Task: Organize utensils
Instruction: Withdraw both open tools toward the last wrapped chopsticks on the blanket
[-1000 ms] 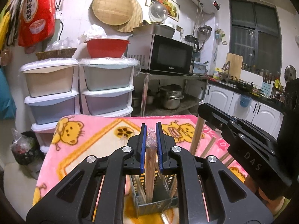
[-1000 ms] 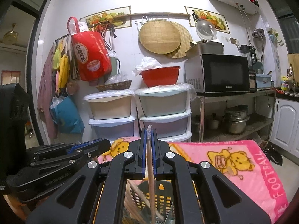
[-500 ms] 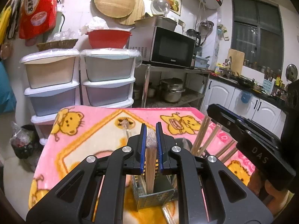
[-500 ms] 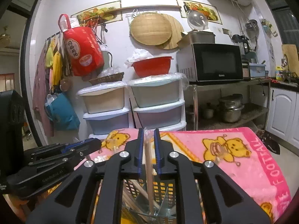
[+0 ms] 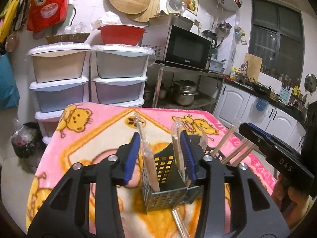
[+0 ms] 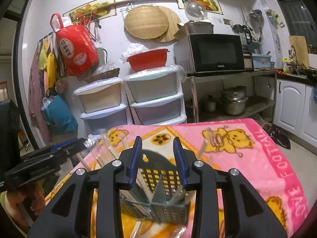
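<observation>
A perforated metal utensil holder stands on the pink blanket, just ahead of both grippers. My left gripper is above its near compartment with jaws opening. Two plastic-wrapped chopstick pairs stand loose in it between the pads, one leaning left and one by the right pad. My right gripper hangs over the same holder, jaws opening too. Chopsticks lean in the compartment below, free of its pads. Bare chopsticks fill another compartment. Each gripper shows in the other's view, the right gripper and the left gripper.
The pink bear blanket covers a small table, whose far edge drops off toward stacked plastic drawers and a microwave shelf. Another wrapped utensil lies on the blanket beside the holder. A hand holds the right gripper.
Both grippers were shut on wrapped chopsticks and have opened, letting them go into the holder. Both have sunk toward the holder.
</observation>
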`<state>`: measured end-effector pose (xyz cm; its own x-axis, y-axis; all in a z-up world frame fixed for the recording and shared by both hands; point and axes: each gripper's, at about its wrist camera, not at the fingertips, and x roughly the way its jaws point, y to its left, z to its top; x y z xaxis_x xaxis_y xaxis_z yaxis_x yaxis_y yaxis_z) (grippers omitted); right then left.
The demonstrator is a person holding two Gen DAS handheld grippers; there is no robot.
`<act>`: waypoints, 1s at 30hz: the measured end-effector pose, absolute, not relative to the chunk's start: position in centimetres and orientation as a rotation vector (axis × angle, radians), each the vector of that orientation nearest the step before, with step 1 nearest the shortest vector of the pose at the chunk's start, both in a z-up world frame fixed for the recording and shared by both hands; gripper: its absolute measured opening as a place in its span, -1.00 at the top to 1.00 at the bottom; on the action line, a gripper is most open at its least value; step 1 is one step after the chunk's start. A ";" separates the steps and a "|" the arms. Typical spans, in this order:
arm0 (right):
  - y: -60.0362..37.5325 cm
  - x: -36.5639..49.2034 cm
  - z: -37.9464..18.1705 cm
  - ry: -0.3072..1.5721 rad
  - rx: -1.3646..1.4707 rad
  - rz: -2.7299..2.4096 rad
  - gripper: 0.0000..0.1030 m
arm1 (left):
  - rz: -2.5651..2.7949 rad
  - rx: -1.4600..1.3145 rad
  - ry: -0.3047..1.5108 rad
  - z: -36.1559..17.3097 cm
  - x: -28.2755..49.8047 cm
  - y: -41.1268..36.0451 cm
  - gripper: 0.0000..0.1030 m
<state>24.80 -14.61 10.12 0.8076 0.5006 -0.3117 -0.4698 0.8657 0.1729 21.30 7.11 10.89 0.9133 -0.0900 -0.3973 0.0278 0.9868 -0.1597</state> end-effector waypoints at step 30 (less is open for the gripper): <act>-17.1 20.8 8.0 0.452 0.099 0.510 -0.13 | -0.031 -0.209 0.410 9.8 15.9 8.1 -0.79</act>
<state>20.82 -17.09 8.03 0.7765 0.4924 -0.3933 -0.4495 0.8701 0.2019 15.93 8.07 9.79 0.9171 -0.0718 -0.3920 -0.0124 0.9780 -0.2082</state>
